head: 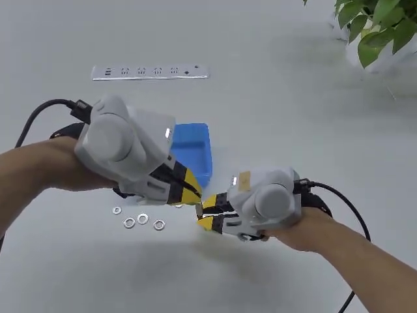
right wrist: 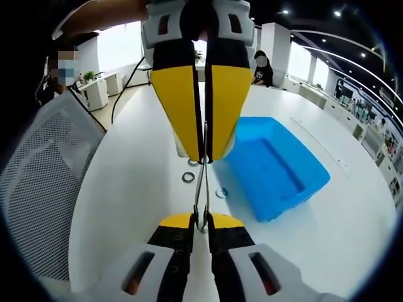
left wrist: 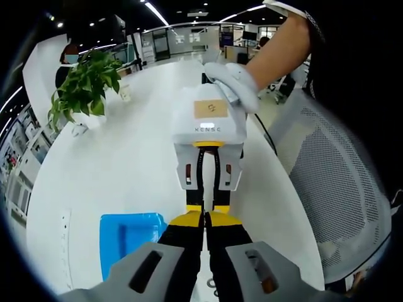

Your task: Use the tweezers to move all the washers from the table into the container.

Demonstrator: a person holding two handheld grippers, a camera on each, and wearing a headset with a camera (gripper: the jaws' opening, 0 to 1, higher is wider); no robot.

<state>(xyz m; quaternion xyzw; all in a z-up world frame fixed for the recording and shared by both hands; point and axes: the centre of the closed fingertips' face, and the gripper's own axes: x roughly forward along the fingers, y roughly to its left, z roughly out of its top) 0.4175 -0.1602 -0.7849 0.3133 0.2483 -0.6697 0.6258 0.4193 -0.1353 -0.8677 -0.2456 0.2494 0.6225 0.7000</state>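
The thin metal tweezers [right wrist: 201, 185] span the gap between my two grippers, which meet tip to tip just above the white table. My right gripper [right wrist: 201, 221] is shut on the near end. My left gripper [right wrist: 203, 157] comes in from above and is shut on the far end. In the head view the left gripper [head: 193, 193] is on the left, the right gripper [head: 207, 216] is on the right, and the tweezers [head: 199, 209] lie between them. Several washers [head: 143, 219] lie left of the tips. The blue container [head: 197, 151] stands just behind.
A white power strip [head: 150, 72] lies at the back of the table [head: 280, 98]. A potted plant [head: 374, 26] stands at the back right. A mesh chair [left wrist: 340, 182] stands by the table's edge. Cables [head: 339, 195] trail from both grippers.
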